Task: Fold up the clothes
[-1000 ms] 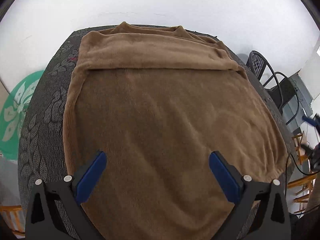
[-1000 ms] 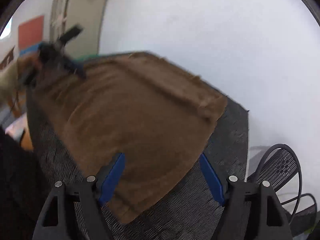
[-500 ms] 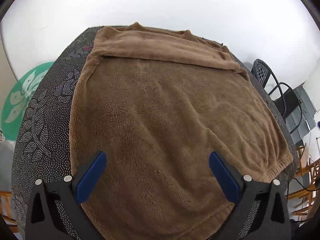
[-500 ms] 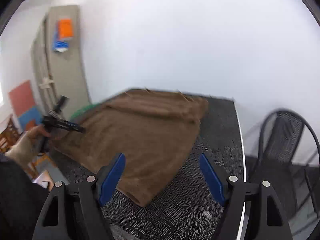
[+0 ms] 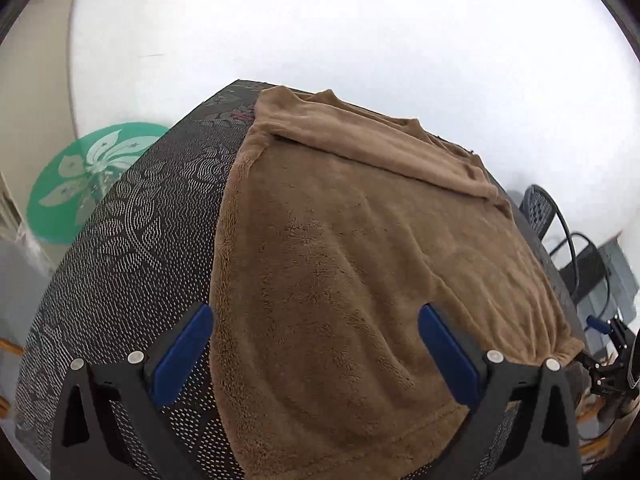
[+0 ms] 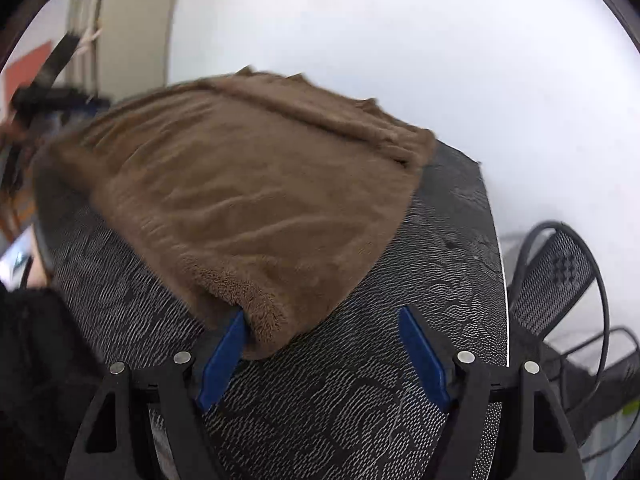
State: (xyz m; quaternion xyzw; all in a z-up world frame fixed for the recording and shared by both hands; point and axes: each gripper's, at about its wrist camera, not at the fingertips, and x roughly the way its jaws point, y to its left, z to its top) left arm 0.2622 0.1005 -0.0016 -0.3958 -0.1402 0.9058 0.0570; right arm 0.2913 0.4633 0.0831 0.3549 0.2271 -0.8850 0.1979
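Note:
A brown fleece garment [image 5: 340, 260] lies spread flat on the table, its far end folded over into a band. My left gripper [image 5: 315, 312] is open above the garment's near left edge, with nothing pinched between its blue pads. In the right wrist view the same garment [image 6: 248, 184] has its near right corner lying just inside the left pad of my right gripper [image 6: 322, 314]. Those jaws are closing with the corner between them, and the right pad stands clear of the cloth.
The table wears a dark cloth with a white dotted pattern [image 5: 120, 260] [image 6: 440, 264]. A black mesh chair [image 6: 560, 276] stands past its right edge. A green disc with a white flower [image 5: 80, 176] sits at the left. A white wall is behind.
My right gripper has come down to the garment's near right corner and its jaws have narrowed. My left gripper has shifted left and rolled, so its left finger is now over the tablecloth.

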